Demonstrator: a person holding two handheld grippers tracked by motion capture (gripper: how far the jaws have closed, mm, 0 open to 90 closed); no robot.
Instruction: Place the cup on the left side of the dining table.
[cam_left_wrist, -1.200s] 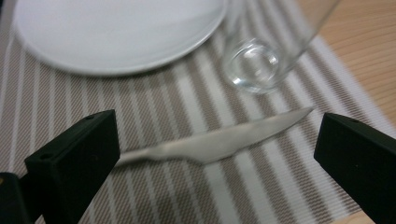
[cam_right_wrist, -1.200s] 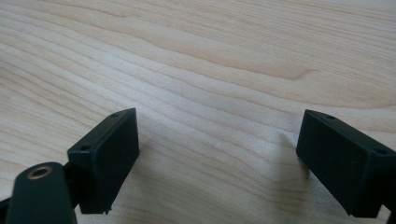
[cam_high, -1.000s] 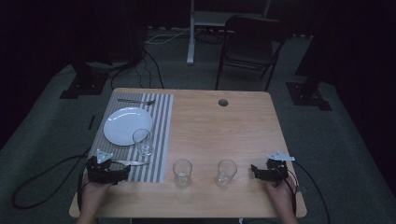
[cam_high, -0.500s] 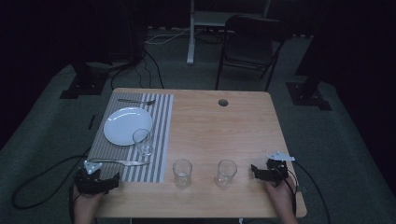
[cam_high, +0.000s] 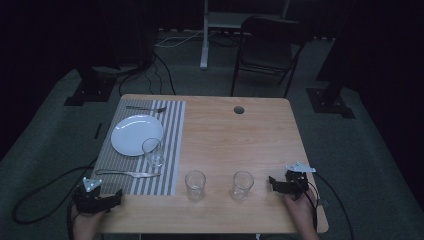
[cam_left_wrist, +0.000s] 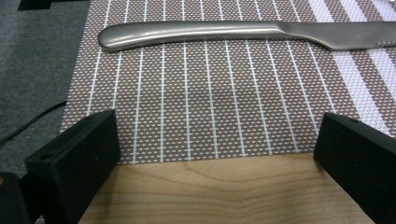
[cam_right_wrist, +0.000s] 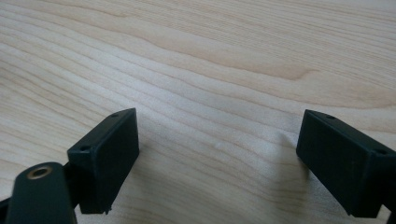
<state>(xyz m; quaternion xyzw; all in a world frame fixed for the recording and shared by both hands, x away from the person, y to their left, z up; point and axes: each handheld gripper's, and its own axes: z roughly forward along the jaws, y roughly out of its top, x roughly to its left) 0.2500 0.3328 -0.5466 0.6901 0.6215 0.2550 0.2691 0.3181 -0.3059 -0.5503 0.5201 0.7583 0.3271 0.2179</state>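
Both claws are wide open and empty. The left claw (cam_high: 116, 197) should go low and straight toward the knife (cam_left_wrist: 243, 33), a little farther on the striped mat (cam_left_wrist: 210, 107); the right claw (cam_high: 274, 183) rests on the table (cam_right_wrist: 210, 60).

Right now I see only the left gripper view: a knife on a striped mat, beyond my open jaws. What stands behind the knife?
Observer: A glass stands on the mat just past the knife, at the near rim of a white plate.
Operator: Is anything on the bare wood beside the mat?
Observer: Two more glasses, upright, side by side near the front edge.
Operator: Where is the right gripper?
Observer: The right gripper is low over the table, right of those glasses, jaws open and holding nothing.
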